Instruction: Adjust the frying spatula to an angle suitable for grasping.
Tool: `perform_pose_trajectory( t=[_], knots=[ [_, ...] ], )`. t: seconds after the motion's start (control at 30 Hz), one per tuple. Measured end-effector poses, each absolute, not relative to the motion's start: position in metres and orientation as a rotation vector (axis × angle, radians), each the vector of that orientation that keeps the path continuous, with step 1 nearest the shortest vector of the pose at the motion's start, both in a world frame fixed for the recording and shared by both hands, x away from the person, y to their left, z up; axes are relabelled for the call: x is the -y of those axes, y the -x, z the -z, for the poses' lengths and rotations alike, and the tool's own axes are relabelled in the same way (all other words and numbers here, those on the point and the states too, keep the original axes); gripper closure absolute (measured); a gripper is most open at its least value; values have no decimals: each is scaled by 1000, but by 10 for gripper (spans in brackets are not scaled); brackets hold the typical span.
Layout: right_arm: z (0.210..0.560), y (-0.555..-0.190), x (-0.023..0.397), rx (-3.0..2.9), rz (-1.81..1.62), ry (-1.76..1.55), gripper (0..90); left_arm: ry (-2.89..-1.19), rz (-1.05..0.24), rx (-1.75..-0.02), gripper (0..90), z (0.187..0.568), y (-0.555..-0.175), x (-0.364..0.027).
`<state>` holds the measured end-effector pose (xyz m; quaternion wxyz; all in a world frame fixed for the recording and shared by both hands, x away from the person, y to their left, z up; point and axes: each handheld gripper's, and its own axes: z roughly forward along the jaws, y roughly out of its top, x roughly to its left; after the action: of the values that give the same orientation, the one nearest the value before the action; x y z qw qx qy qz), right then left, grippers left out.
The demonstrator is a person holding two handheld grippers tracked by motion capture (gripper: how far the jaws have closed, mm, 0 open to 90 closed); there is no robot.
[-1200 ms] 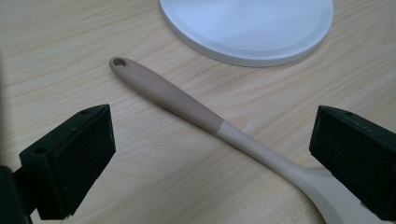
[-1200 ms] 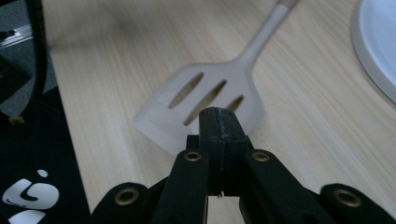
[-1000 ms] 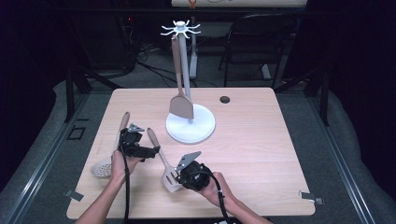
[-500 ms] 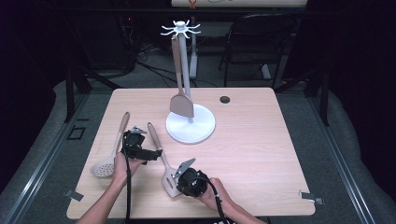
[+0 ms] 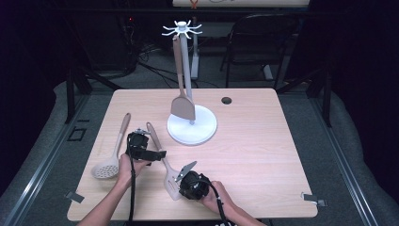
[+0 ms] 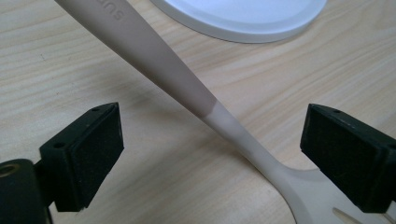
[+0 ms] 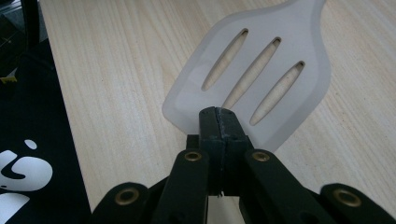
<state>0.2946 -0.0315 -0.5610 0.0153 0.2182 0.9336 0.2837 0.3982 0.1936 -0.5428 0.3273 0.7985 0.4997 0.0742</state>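
— What are the two claws doing?

— The right gripper point(image 7: 218, 116) has its jaws pressed together, and their tips sit on the near edge of the slotted spatula point(image 7: 261, 79) blade; whether they pinch that edge or only rest on it I cannot tell. The left gripper point(image 6: 210, 158) stands spread with the spatula's handle running between the pads point(image 6: 95, 156), touching neither (the jaws have just been closing a little).

— And where is the spatula?

— It lies flat on the wooden table point(image 5: 263, 141), left of centre: blade toward the near edge at the right gripper point(image 5: 181, 173), handle pointing far and left through the left gripper point(image 5: 151, 154).

— Around it?

— A perforated skimmer point(image 5: 113, 153) lies just left of the left hand. Farther in stands a white utensil stand point(image 5: 192, 129), and a solid turner point(image 5: 181, 89) hangs from its hooks.
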Motion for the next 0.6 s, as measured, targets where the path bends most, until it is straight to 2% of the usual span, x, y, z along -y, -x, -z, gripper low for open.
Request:
perform_pose_trajectory(
  t=[0.17,0.23,0.47,0.6],
  knots=[
    [561,-296,33,-2912,-891,-680,900,-2073,-169,-1334,154,550,-405,-193],
    [561,-296,32,-2912,-890,-679,900,-2084,-187,-1342,162,552,-408,-190],
    [561,-296,33,-2911,-882,-669,900,-2088,-187,-1359,327,559,-413,-189],
    [561,-296,33,-2912,-884,-675,900,-2057,-163,-1358,361,561,-418,-192]
  ],
)
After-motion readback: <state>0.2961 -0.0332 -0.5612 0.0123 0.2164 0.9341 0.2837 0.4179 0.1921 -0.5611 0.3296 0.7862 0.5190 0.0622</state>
